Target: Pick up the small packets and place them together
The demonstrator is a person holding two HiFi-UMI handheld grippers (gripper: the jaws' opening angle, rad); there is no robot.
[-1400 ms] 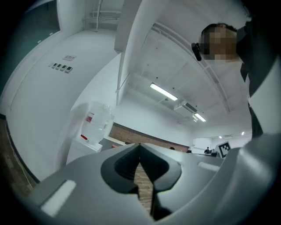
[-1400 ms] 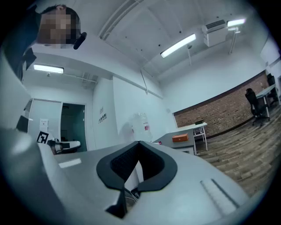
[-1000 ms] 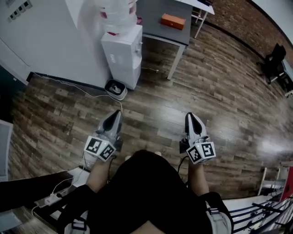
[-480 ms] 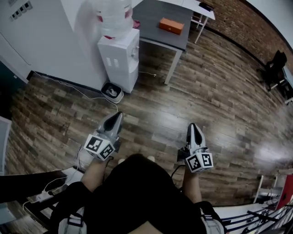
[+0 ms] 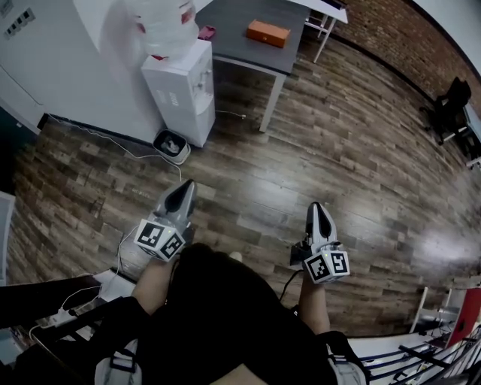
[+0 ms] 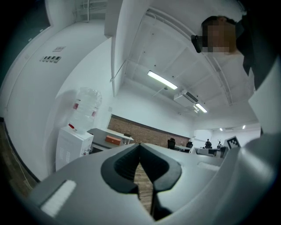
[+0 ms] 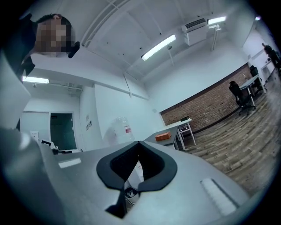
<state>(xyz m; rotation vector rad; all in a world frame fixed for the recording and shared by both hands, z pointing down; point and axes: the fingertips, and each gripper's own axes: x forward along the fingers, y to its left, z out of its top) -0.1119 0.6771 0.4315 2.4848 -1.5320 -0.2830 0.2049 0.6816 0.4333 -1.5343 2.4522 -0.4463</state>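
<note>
Both tongs are sitting shut w/ nothing btwn the jaws. You're holding the left gripper (image 5: 183, 191) and the right gripper (image 5: 318, 212) out in front of you, side by side and well apart, both pointing level over the wood floor (image 5: 353, 158). Each is carrying a marker cube at its back end, by your hand: left cube (image 5: 159, 239), right cube (image 5: 326, 265). You're standing and looking steeply down past dark clothing and bare forearms.

Small packets aren't showing in any view, so can't tell where they're lying or how they look.

Ahead of the left gripper, a white water dispenser (image 5: 180, 86) is standing against a white wall, w/ a clear bottle (image 5: 164, 22) w/ red labels upside down on top. A small white bin (image 5: 170, 145) is sitting on the floor just beside its base. A white cable (image 5: 105, 137) is running along the foot of the wall.

To the dispenser's right, a grey table (image 5: 237, 45) on white legs is carrying an orange box (image 5: 267, 32) and, near its left edge, a small pink item (image 5: 206, 32), too small to ID. A brick wall (image 5: 406, 34) and a black chair (image 5: 449, 101) are showing at far right.
</note>
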